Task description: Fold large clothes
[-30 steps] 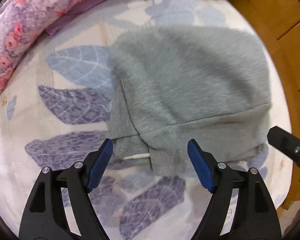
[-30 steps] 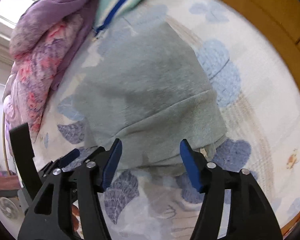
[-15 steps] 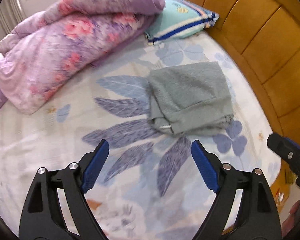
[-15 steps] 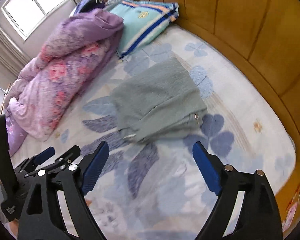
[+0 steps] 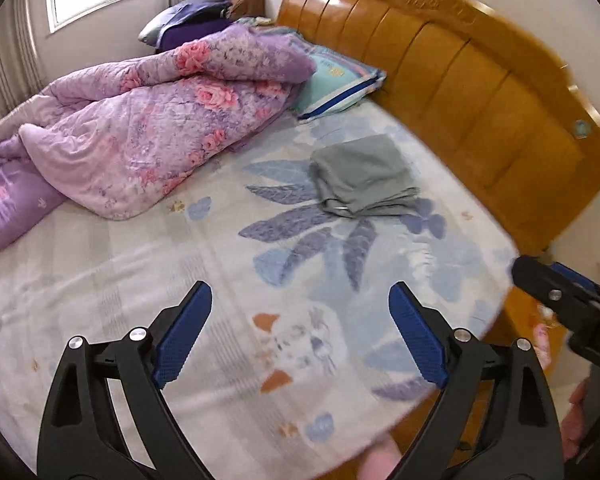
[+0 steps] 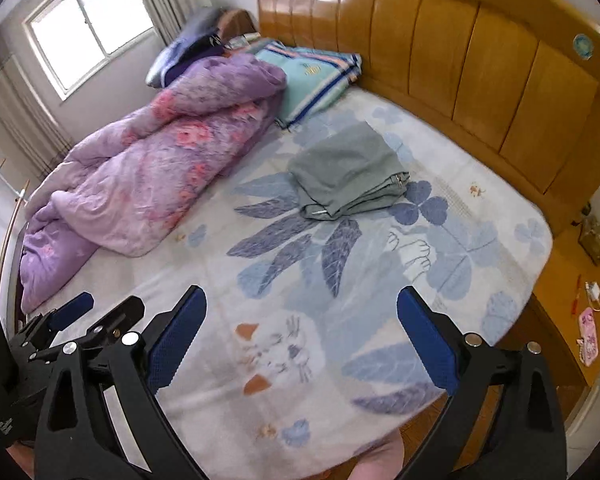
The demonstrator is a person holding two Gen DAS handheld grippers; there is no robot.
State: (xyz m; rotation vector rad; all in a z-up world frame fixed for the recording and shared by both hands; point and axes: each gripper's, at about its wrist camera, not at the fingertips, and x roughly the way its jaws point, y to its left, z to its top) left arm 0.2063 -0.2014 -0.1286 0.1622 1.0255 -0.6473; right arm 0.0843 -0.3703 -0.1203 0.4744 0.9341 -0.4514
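A grey garment (image 5: 364, 176) lies folded into a compact rectangle on the flower-print bed sheet (image 5: 300, 264), near the wooden headboard; it also shows in the right wrist view (image 6: 346, 172). My left gripper (image 5: 300, 316) is open and empty, held well back from the garment above the near part of the bed. My right gripper (image 6: 302, 320) is open and empty too, at a similar distance. The right gripper's body shows at the right edge of the left wrist view (image 5: 568, 308); the left gripper's body shows at the lower left of the right wrist view (image 6: 52, 332).
A bunched purple floral quilt (image 5: 140, 136) fills the bed's far left. A teal striped pillow (image 6: 312, 76) lies by the wooden headboard (image 6: 460, 60). A bedside cabinet (image 6: 572, 292) with small items stands at the right. A window (image 6: 88, 32) is at the back left.
Both grippers have pulled far back and up from the folded grey garment, which was right at the fingertips a second ago. The garment stays folded in place.
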